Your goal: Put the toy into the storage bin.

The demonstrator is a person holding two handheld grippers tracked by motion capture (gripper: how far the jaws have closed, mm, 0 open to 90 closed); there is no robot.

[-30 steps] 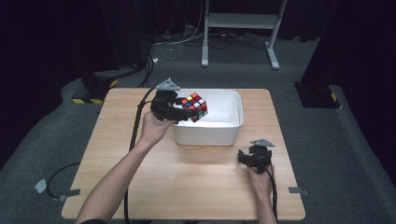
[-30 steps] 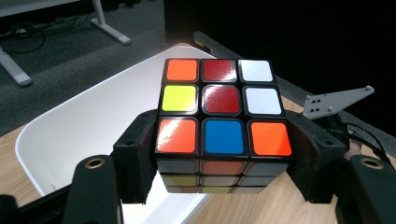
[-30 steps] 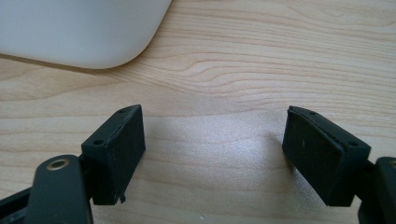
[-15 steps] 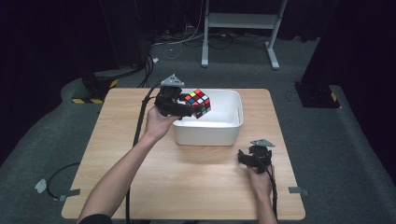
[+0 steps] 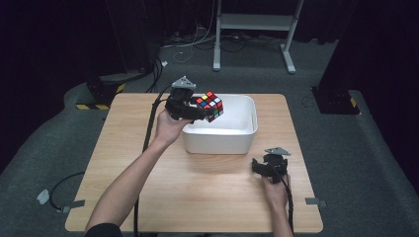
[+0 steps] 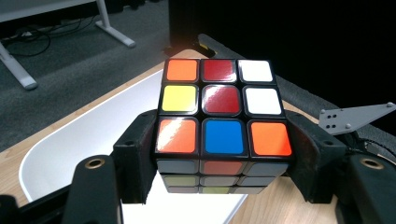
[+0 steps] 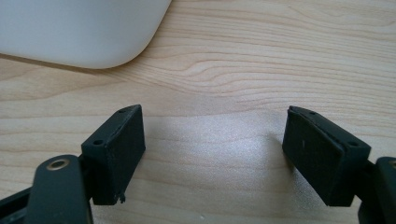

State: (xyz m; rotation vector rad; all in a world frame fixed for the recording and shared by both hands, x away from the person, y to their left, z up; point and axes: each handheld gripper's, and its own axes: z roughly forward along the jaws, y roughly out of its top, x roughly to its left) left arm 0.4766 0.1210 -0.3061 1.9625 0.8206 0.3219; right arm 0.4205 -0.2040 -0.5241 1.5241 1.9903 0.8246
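Cube (image 5: 209, 105) work at a wooden table (image 5: 123, 163), seen from above and from each gripper.

Largest is the table, lying under both grippers. On it, below and just ahead of the left gripper (image 5: 200, 112), stands a white tub (image 5: 220, 139) with rounded corners. It lies well beyond the right gripper (image 5: 261, 165), up and to that gripper's left; in the right gripper view one rounded corner of it sits at the top left, past the jaws.

The left gripper is raised over the tub's near-left rim, held by a hand (image 5: 168, 129) on a bare forearm. Its jaws are clamped on the cube, one pad against each side. In the left gripper view the cube (image 6: 223, 112) sits between the jaws, its top face showing orange, red, white, yellow and blue squares, with the tub's white floor beneath.

The right gripper rests low on the table, jaws spread wide with bare wood between them.
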